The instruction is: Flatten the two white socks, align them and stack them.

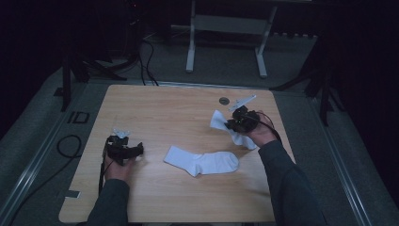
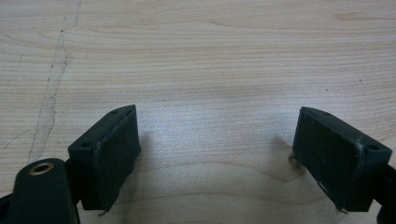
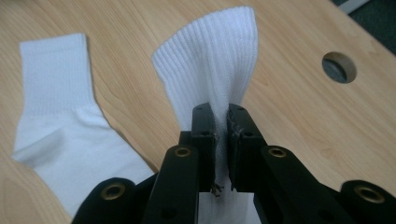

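Two white socks on a wooden table, apparently being paired up.

Right gripper, at the right side of the table: jaws clamped on a white sock, pinched close to its ribbed cuff. Cuff fanning out beyond the pads, rest of the sock hanging below the hand, clear of the wood. Grip near one end probably chosen so that the sock drapes straight and can be laid down lengthwise.

Second sock lying flat near the middle of the table, closer to the near edge, cuff toward the left and toe toward the right. Spread out like that, a ready base for the held sock to be laid on or beside.

Left gripper, at the near left: jaws wide open, nothing between the pads, bare wood beneath. Well apart from both socks, seemingly parked low and waiting, perhaps to steady or straighten the flat sock.

Small round hole in the tabletop at the far right, beyond the held sock.
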{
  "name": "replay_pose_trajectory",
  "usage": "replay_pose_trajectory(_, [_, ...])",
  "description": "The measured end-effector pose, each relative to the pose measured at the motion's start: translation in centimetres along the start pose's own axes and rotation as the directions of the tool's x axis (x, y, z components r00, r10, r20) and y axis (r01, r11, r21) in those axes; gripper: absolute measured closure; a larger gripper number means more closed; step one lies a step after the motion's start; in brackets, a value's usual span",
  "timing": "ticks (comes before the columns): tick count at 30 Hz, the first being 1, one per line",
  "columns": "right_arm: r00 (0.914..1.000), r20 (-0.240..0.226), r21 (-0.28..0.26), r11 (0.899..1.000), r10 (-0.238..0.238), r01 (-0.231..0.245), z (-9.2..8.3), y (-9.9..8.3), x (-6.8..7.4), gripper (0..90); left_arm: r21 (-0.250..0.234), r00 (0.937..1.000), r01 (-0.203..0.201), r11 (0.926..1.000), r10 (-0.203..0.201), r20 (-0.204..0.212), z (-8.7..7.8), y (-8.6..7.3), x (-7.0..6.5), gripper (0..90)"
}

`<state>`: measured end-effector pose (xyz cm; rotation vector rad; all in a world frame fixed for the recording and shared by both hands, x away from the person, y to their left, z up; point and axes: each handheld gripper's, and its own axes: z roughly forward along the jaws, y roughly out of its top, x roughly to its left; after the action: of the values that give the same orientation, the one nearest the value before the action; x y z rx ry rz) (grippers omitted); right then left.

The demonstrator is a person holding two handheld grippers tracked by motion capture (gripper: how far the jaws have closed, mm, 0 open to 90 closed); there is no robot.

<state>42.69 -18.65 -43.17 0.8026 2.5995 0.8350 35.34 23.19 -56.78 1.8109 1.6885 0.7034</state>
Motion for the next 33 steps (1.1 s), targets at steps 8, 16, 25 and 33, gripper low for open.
replay_pose_trajectory(8, [0.9999,0.006,-0.046,0.999,-0.014,0.014,-2.4,0.5,0.5,82.2,0.002,1.0,-0.002,1.0,0.002,0.0,0.0,0.0,0.0,14.9])
replay_pose_trajectory(16, [0.9988,-0.007,-0.102,0.994,-0.049,0.049,-4.5,1.3,1.8,82.1,0.002,1.0,-0.002,1.0,0.002,0.001,0.0,0.0,0.0,14.9])
replay_pose_trajectory(25, [0.9965,-0.021,-0.167,0.983,-0.081,0.076,-7.0,1.5,3.4,82.1,0.002,1.0,0.002,1.0,-0.002,0.001,0.0,0.0,0.0,14.9])
replay_pose_trajectory(33, [0.995,-0.04,-0.199,0.977,-0.092,0.082,-8.6,1.1,4.4,81.9,0.002,1.0,-0.002,1.0,0.002,0.001,0.0,0.0,0.0,14.9])
